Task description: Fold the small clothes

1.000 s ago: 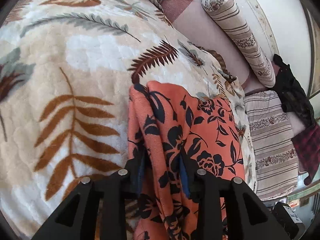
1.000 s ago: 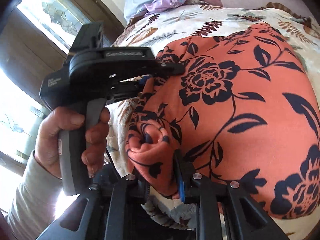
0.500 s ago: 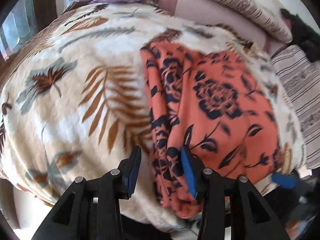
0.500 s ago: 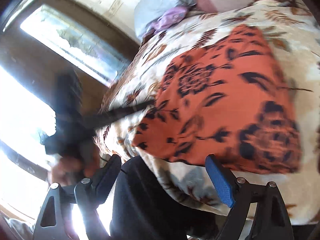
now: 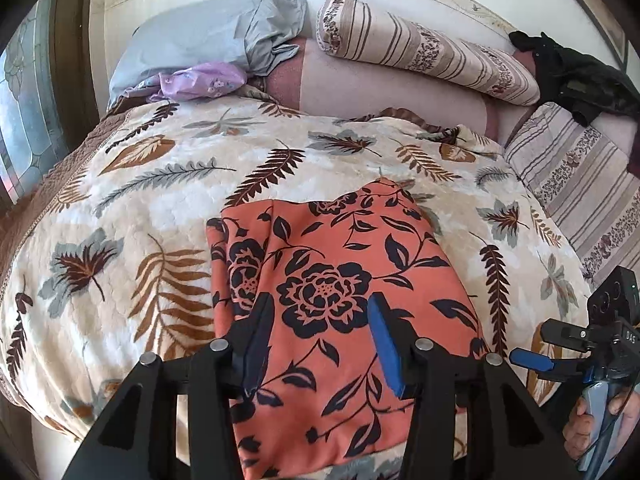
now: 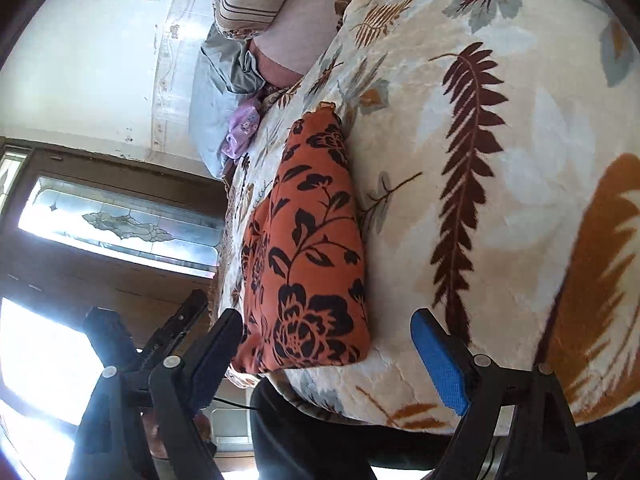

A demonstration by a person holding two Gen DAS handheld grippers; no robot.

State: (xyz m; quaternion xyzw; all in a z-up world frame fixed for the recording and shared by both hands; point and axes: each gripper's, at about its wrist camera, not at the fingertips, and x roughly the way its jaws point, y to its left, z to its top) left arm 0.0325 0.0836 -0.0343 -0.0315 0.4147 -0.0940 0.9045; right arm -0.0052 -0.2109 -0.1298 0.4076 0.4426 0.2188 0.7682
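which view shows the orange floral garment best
The left wrist view. There the folded orange garment with black flowers lies nearly face-on on the leaf-print blanket, its whole top face and folded left edge visible. The right wrist view shows it from the side, foreshortened into a narrow wedge.

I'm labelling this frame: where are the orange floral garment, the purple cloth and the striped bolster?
orange floral garment (image 5: 324, 292): left wrist view, on its big black flower.
purple cloth (image 5: 200, 84): left wrist view, middle of the crumpled heap.
striped bolster (image 5: 424, 48): left wrist view, mid-length.
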